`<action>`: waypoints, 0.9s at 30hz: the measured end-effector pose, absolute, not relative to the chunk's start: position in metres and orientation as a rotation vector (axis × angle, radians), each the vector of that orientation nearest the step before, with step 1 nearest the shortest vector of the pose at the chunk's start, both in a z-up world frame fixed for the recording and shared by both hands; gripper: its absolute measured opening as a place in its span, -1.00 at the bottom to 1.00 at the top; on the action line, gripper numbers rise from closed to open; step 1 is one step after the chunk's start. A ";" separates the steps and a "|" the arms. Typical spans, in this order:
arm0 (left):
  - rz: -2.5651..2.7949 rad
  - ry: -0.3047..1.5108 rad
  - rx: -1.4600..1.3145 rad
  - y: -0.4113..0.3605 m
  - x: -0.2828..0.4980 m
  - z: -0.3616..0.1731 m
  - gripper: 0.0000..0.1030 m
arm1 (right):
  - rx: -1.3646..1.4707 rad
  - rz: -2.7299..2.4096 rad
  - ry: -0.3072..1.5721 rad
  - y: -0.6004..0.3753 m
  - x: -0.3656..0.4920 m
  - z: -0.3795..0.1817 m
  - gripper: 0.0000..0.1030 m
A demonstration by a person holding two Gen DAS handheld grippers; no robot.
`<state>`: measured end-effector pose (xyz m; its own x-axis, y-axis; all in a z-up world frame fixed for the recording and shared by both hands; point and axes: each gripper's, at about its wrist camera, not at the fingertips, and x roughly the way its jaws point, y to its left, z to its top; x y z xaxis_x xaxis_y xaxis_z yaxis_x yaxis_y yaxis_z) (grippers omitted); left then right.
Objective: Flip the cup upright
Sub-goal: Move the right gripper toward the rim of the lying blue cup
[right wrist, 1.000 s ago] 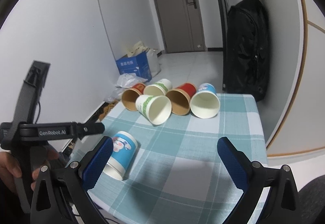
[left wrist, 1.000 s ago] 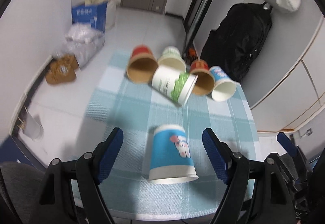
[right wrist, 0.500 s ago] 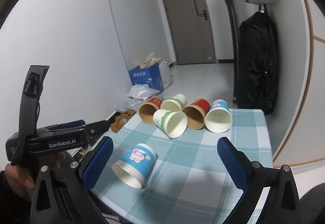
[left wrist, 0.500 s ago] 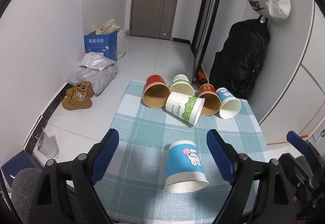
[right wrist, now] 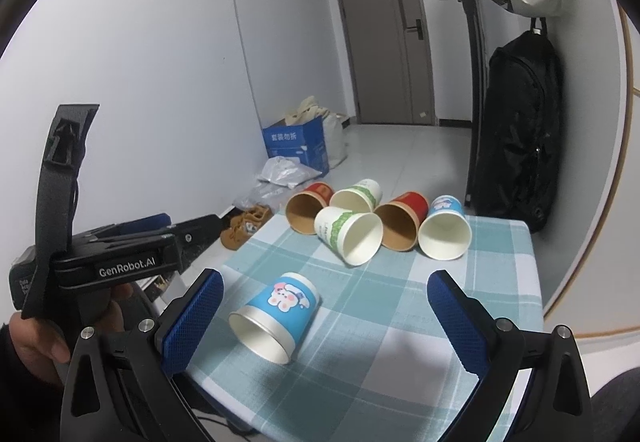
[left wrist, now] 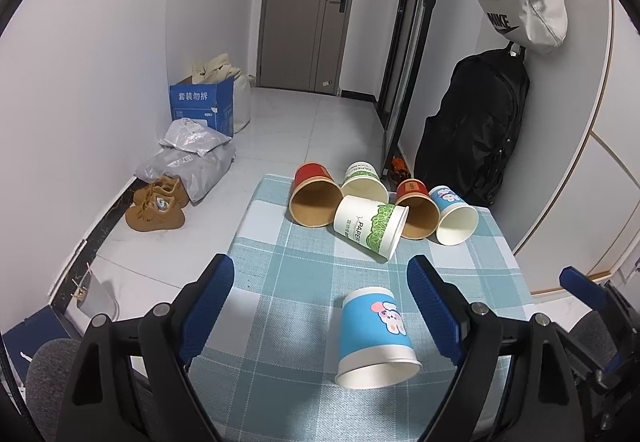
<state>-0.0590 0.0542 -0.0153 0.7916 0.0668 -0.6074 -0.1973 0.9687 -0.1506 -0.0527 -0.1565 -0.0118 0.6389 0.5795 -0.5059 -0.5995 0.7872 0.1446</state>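
Observation:
A blue paper cup with a cartoon rabbit (left wrist: 375, 338) lies on its side near the front of the checked table (left wrist: 280, 282), mouth toward me; it also shows in the right wrist view (right wrist: 276, 316). My left gripper (left wrist: 320, 306) is open and empty, its fingers either side of and slightly behind the cup. My right gripper (right wrist: 326, 318) is open and empty, with the cup between its fingers toward the left one. The left gripper's body (right wrist: 132, 262) shows at the left of the right wrist view.
Several more paper cups lie on their sides at the table's far end: a green-and-white one (left wrist: 370, 226), two red ones (left wrist: 314, 193), a blue one (left wrist: 454, 213). A black backpack (left wrist: 476, 129) leans by the wall. Shoes (left wrist: 158, 203) and bags sit on the floor.
Both grippers have drawn back and tilted up, so the cups look lower and farther off. The blue cup lies where it was. Both grippers stay open.

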 end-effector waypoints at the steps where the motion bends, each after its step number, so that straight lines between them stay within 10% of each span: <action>1: 0.144 0.645 -0.214 0.055 -0.059 -0.016 0.66 | -0.039 0.674 0.565 -0.156 -0.053 -0.012 1.00; 27: 0.170 0.676 -0.336 0.088 -0.057 -0.018 0.66 | -0.324 0.876 0.681 -0.094 -0.057 -0.056 0.61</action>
<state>-0.0575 0.0885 -0.0185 0.7689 0.0451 -0.6377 -0.2611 0.9327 -0.2488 -0.0568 -0.0939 -0.0560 0.4500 0.5947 -0.6662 -0.7920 0.6105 0.0101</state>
